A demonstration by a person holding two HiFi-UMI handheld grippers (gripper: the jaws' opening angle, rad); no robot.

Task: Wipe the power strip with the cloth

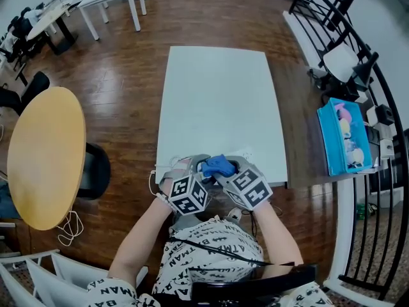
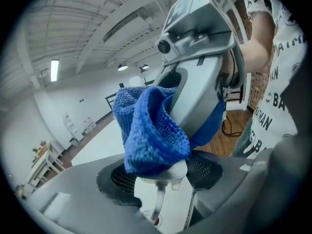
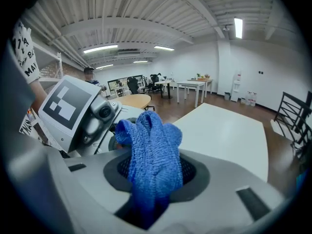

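1. The left gripper (image 1: 198,171) and the right gripper (image 1: 229,171) meet tip to tip just over the near edge of the white table (image 1: 217,88), on the seated person's side.
2. The left gripper's jaws stand wide, and their pads clamp the white end of the power strip (image 2: 163,175). Its cord (image 2: 157,204) hangs below.
3. The right gripper's jaws are clenched on the blue cloth (image 3: 151,165), which bunches upward out of them.
4. Above the table's near edge, the cloth drapes over the power strip's held end and touches it.
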